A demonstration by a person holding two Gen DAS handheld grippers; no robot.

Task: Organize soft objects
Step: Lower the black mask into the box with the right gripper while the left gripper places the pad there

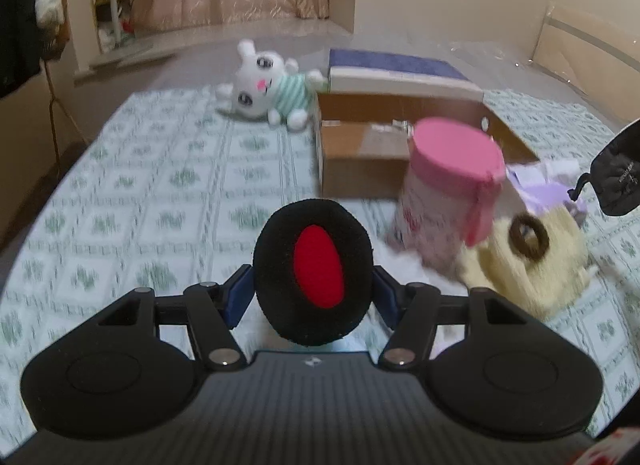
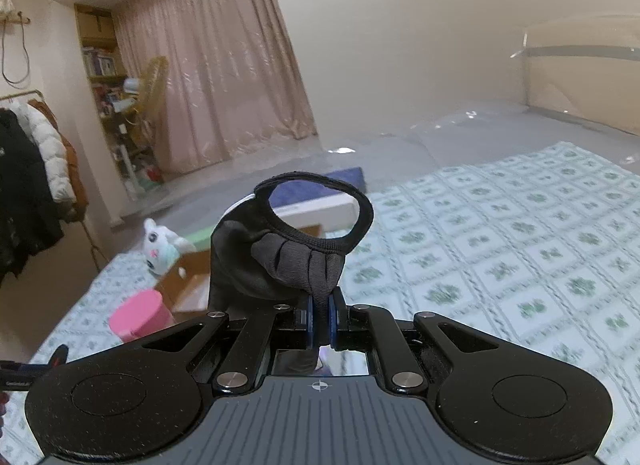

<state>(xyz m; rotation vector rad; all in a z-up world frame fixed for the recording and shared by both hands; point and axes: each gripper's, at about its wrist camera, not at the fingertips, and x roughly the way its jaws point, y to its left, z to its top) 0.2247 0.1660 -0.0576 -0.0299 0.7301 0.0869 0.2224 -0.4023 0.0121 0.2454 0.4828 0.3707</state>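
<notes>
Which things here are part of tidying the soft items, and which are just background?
In play: black-and-red ear pad gripped by the left gripper; black fabric pouch pinched in the right gripper; cardboard box; plush bunny; cream fluffy bag.

Lying about: pink-lidded tub; coats on a rack; curtain; bookshelf.

Black plush oval pad with red centre: upright, raised above patterned bedspread. Black fabric pouch with round open mouth: pinched at lower edge, mouth upward. White plush rabbit in striped green shirt: lying beside cardboard box.
</notes>
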